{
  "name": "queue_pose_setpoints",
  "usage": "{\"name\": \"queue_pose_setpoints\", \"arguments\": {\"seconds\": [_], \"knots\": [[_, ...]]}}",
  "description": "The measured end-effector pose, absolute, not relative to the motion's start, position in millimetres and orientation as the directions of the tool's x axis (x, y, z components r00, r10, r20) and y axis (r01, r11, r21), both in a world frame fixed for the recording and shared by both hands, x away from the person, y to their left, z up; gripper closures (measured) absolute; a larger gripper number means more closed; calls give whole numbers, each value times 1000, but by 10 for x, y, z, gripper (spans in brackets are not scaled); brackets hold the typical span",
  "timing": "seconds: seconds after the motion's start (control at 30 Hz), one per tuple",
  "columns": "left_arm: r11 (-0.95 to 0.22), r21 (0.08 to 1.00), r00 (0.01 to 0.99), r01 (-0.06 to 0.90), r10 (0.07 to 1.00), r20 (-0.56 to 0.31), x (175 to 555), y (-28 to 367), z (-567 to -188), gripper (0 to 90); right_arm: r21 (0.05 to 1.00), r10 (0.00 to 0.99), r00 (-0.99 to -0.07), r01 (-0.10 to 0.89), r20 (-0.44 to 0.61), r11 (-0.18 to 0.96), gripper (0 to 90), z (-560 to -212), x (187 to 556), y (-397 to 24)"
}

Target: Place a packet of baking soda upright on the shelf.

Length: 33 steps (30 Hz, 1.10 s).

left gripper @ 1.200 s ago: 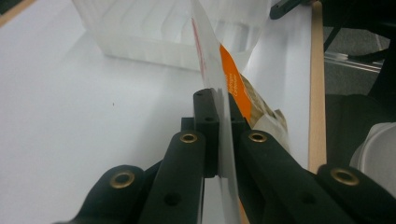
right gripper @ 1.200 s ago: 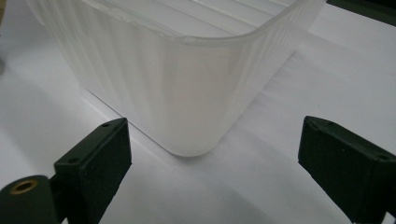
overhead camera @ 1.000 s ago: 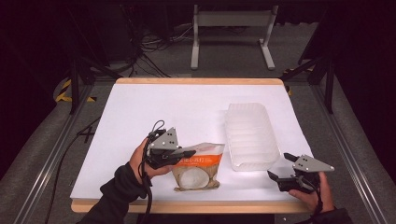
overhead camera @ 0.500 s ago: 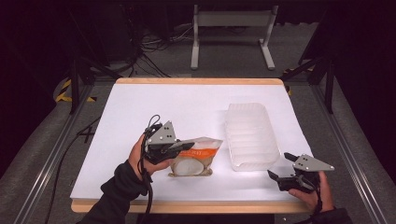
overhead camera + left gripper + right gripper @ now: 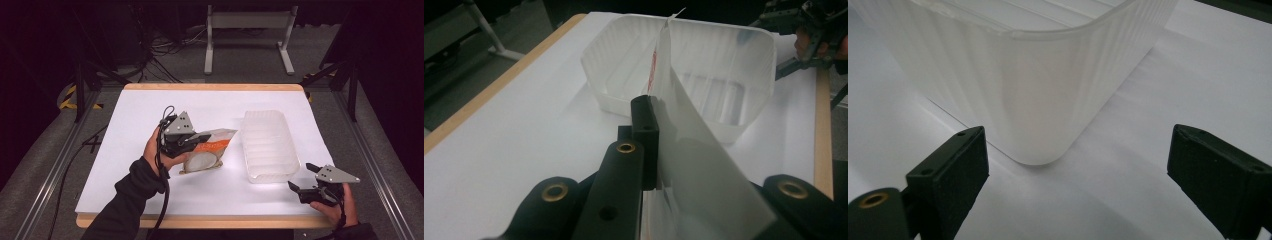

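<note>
A person's left gripper [image 5: 196,141] clamps a flat snack bag [image 5: 210,152] and lifts it off a white table [image 5: 125,150].

The glossy bag, orange-banded with a clear round window, is pinched at one end; its long axis runs toward the tub [image 5: 267,145] just beside it, the far end tilted up. The tub is a translucent, ribbed plastic box with rounded corners, lengthwise away from the person. The right gripper [image 5: 306,186] rests near the tub's near corner, jaws spread wide, holding nothing.
</note>
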<state>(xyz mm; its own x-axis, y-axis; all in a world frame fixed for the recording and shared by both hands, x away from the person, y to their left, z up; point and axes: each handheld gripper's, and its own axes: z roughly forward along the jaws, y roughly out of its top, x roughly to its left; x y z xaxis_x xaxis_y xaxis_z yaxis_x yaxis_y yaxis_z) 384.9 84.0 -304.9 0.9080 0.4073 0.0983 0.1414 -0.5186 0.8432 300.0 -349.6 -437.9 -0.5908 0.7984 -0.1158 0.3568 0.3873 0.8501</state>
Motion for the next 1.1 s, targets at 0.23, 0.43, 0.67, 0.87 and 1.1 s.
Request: {"name": "queue_pose_setpoints", "arguments": {"seconds": [0.23,0.43,0.67,0.87,1.1], "knots": [[-517,847,916,123,388,104,3939,711,-2928,900,851,800,-589,356,-116,386,101,-4380,3001,-3506],[-516,852,922,94,367,120,3974,565,-2852,900,851,803,-586,359,-114,383,102,-4381,3003,-3512],[-481,874,935,73,338,108,4041,355,-2749,900,860,818,-566,360,-106,361,110,-4373,3006,-3540],[-470,881,944,50,311,112,4082,156,-2681,900,871,827,-553,350,-105,345,115,-4361,3001,-3563],[-445,895,955,32,279,104,4135,-97,-2596,900,870,819,-564,349,-101,348,117,-4366,3003,-3560]]}}
